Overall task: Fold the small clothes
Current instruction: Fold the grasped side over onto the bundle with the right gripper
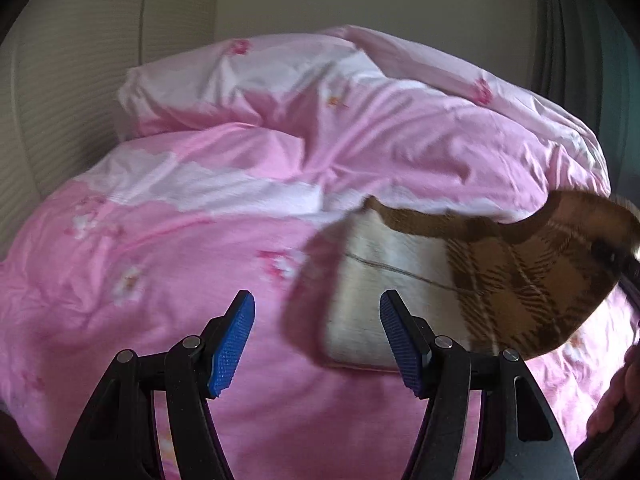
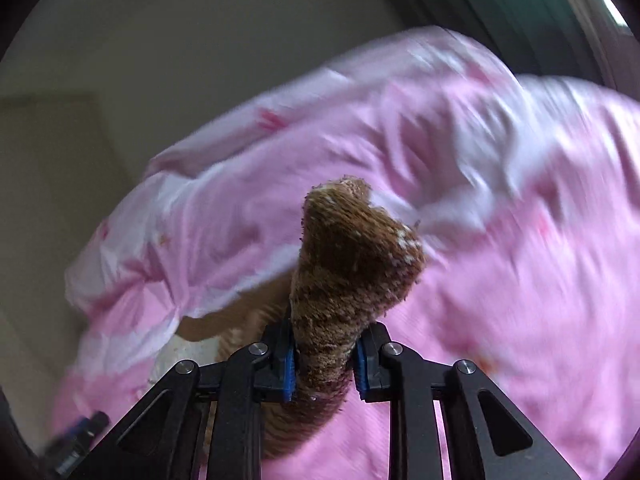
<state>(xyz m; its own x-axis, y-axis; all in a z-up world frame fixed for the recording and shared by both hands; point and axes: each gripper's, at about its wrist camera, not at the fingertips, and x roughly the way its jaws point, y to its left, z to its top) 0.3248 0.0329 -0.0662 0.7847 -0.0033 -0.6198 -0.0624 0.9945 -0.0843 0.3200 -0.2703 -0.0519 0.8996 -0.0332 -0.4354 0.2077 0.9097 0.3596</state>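
Up close, right gripper (image 2: 325, 364) clamped on brown plaid garment (image 2: 352, 264), left gripper (image 1: 317, 340) spread wide and empty, pink duvet (image 1: 200, 264) beneath.

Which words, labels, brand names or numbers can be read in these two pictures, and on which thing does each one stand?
None: no readable text in either view.
Pink duvet: only a flower print, no words.
Brown plaid garment: only a check pattern; no label shows, also where the right gripper clamps it.
Left gripper: blue pads and black frame carry no marking.
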